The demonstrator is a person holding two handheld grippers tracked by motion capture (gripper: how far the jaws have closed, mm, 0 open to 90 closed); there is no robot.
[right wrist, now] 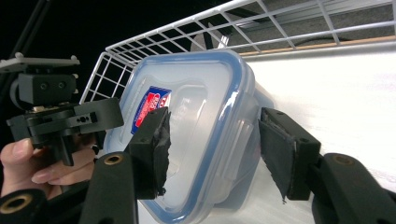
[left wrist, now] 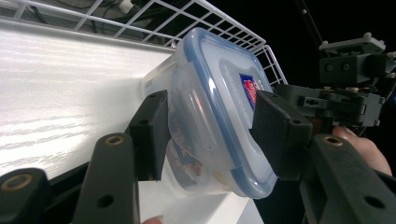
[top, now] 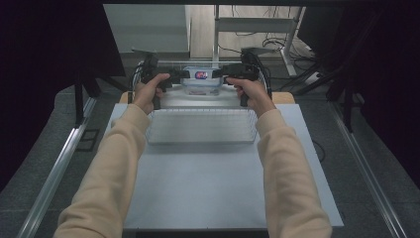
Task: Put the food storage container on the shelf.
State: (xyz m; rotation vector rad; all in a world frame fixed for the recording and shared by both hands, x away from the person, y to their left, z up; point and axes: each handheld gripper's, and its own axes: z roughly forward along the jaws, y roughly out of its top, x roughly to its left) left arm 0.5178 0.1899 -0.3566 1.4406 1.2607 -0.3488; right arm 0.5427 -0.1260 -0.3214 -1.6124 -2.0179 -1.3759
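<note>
A clear plastic food container with a blue-rimmed snap lid and a red-and-blue label [top: 200, 79] sits inside a white wire basket [top: 233, 64] at the far edge of the table, at twelve o'clock from the person in the high view. The left gripper [top: 179, 75] meets the container from nine o'clock and the right gripper [top: 224, 75] from three o'clock. In the left gripper view, the container [left wrist: 212, 109] lies between the black jaws, tilted, with both pads against its lid and base: grasping. In the right gripper view, the container [right wrist: 196, 126] stands between the jaws; the left pad overlaps the lid, while the right pad stands just clear of the side latch: released. A second, shallower white wire basket [top: 200, 126] lies nearer the person on the pale blue table [top: 213, 183].
</note>
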